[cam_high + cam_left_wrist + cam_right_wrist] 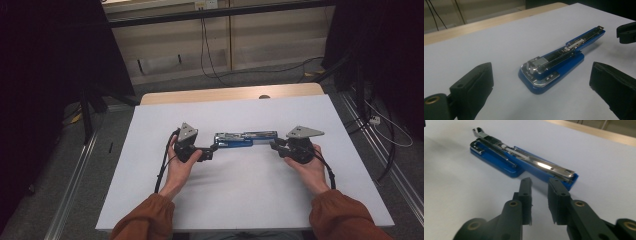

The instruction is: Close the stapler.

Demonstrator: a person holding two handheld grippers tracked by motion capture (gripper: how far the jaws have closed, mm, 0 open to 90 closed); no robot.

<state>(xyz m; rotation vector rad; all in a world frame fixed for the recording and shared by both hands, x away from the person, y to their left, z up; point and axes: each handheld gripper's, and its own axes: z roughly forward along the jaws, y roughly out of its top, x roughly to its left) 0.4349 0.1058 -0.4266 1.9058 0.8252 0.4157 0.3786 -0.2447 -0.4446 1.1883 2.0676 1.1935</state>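
Lying opened out near the table's middle, the blue stapler needs steadying at both ends. Our left gripper stands wide open around its base. Our right gripper, narrowed but empty, should meet the raised arm squarely.

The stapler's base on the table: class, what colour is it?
Blue; the stapler has a silver metal magazine on top. The left gripper view shows it best.

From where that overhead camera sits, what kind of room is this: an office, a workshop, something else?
Most likely a lab or recording setup, not an office. A white board covers the wooden table, black curtains hang at both sides, loose cables trail over the floor, and metal rails flank the table.
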